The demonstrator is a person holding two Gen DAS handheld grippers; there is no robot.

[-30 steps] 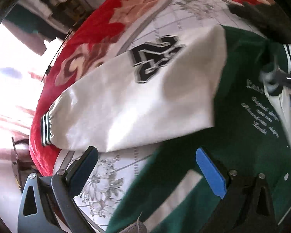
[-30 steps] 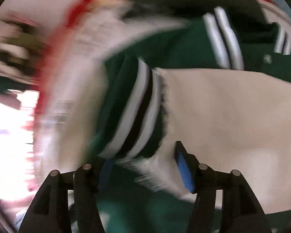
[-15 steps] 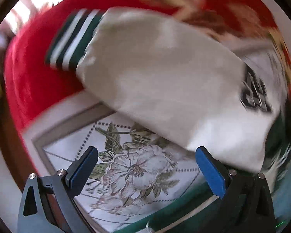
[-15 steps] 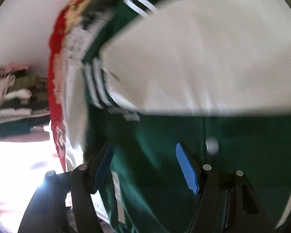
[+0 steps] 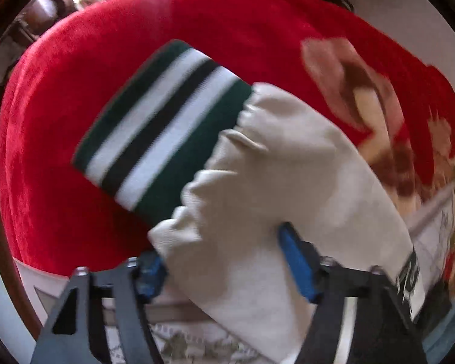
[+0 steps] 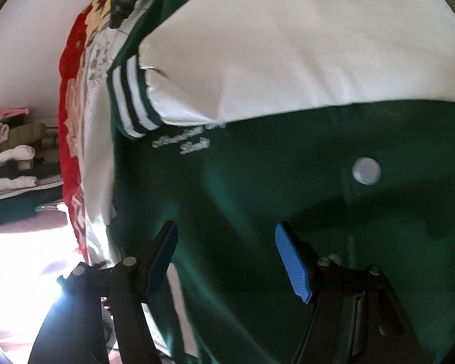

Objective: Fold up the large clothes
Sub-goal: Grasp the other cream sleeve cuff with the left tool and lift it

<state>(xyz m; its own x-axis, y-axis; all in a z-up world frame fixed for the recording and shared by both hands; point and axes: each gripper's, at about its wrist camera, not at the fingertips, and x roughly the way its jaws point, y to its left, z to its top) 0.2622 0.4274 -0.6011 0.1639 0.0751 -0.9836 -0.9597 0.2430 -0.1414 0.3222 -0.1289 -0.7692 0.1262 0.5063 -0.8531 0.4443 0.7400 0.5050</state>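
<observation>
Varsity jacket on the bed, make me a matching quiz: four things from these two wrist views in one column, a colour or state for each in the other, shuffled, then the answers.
Things:
1. left gripper
2. right gripper
3. jacket body
4. blanket

Colour or state:
A. green, with a white snap
B. open, holding nothing
C. red
D. closing on the cream sleeve near its striped cuff

Pairs: 1-D, 2-B, 3-A, 4-C

Your left wrist view is evenly lit but motion-blurred, worst on the red blanket (image 5: 75,121) and its flower print toward the right rim. Your right wrist view is sharper, though daylight blows out the lower left corner (pure white glare), and the green jacket (image 6: 257,197) shows soft shadows. Both fisheye edges bend and darken.
</observation>
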